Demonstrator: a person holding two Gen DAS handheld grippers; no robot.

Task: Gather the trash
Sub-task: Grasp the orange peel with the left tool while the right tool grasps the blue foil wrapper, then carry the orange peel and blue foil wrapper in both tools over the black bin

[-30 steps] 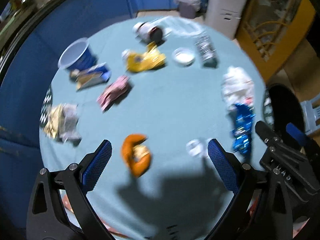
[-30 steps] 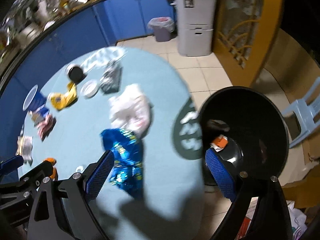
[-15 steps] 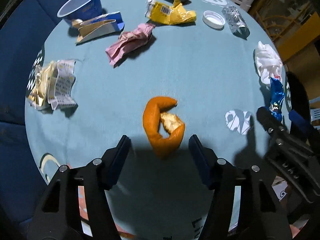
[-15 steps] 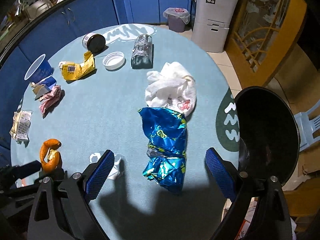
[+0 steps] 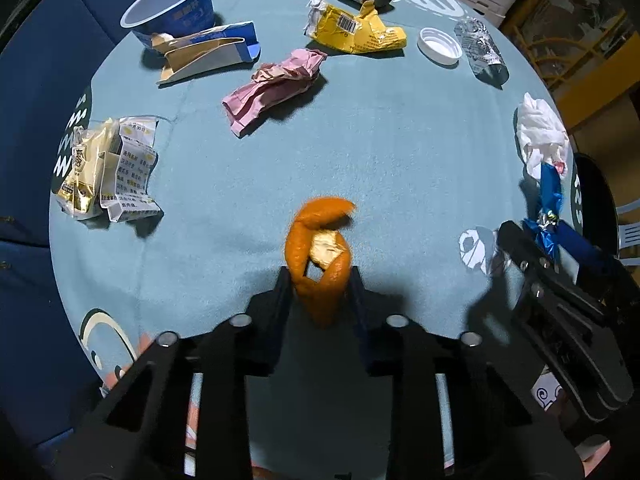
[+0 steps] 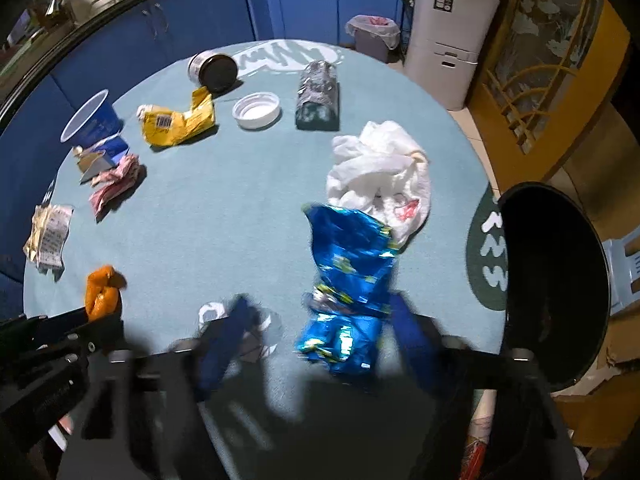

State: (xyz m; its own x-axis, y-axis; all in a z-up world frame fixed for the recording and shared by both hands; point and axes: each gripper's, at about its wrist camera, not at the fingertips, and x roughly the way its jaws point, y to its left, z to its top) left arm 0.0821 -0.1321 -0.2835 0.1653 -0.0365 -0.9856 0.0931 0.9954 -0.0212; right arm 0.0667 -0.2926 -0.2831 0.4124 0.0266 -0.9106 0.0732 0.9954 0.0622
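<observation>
Our left gripper (image 5: 320,280) is clamped on the orange peel (image 5: 318,248), its two fingers pressed against the lower part of the peel while the curled top sticks out ahead of the tips, over the near part of the round table (image 5: 400,152).

Our right gripper (image 6: 320,320) straddles the blue foil wrapper (image 6: 348,280). Its blue pads (image 6: 224,336) are blurred, with a gap showing between the left pad and the wrapper, so we read it as not yet closed on it. The wrapper lies on the table, its far end touching the crumpled white tissue (image 6: 380,168).

Just right of that gripper, past the table edge, stands the black trash bin (image 6: 560,280). Farther off lie a pink wrapper (image 5: 276,84), a yellow packet (image 5: 356,32), a white cap (image 6: 256,110) and a blue cup (image 5: 172,4).
</observation>
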